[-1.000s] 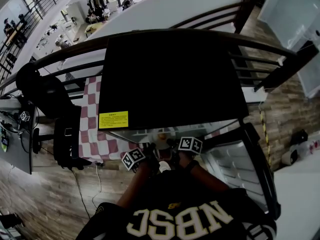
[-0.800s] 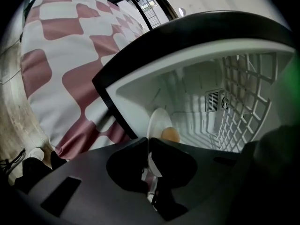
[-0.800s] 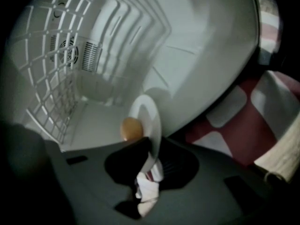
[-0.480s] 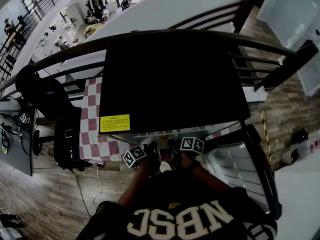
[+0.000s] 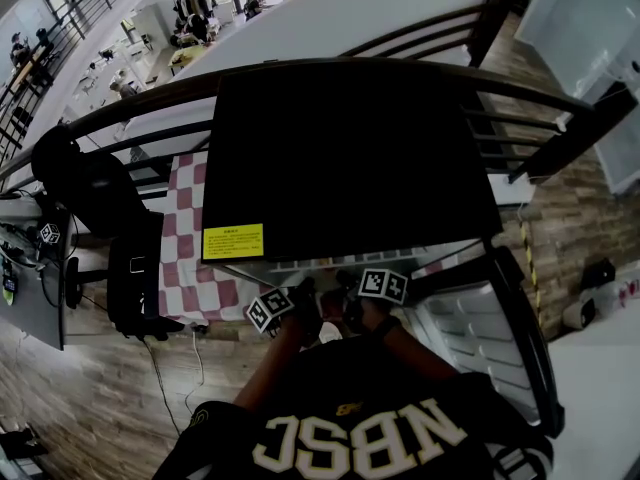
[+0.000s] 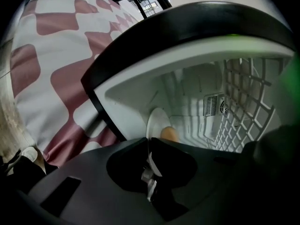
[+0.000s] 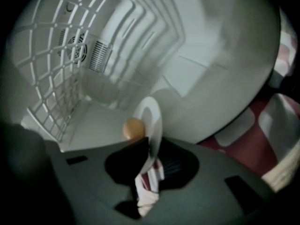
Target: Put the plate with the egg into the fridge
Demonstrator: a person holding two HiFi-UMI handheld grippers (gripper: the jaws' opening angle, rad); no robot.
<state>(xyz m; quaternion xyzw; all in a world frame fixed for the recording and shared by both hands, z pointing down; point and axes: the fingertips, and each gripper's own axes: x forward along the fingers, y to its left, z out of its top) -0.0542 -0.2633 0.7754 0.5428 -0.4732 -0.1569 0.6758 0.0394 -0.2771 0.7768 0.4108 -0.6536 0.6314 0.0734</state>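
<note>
A white plate carrying a brown egg is held edge-on between both grippers, just inside the mouth of a small black fridge. My left gripper is shut on the plate's near rim. My right gripper is shut on the opposite rim, with the egg just beyond it on the plate. In the head view both grippers, left and right, meet under the fridge's front edge, which hides the plate.
The fridge's white inside has a wire shelf and a rear vent. Its open door hangs at the right. A red-and-white checked cloth lies beside the fridge, with a black bag to its left. A railing runs behind.
Both grippers have crept a little forward towards the fridge opening with the plate. The egg, seen earlier below the fridge's edge, is now hidden in the head view.
</note>
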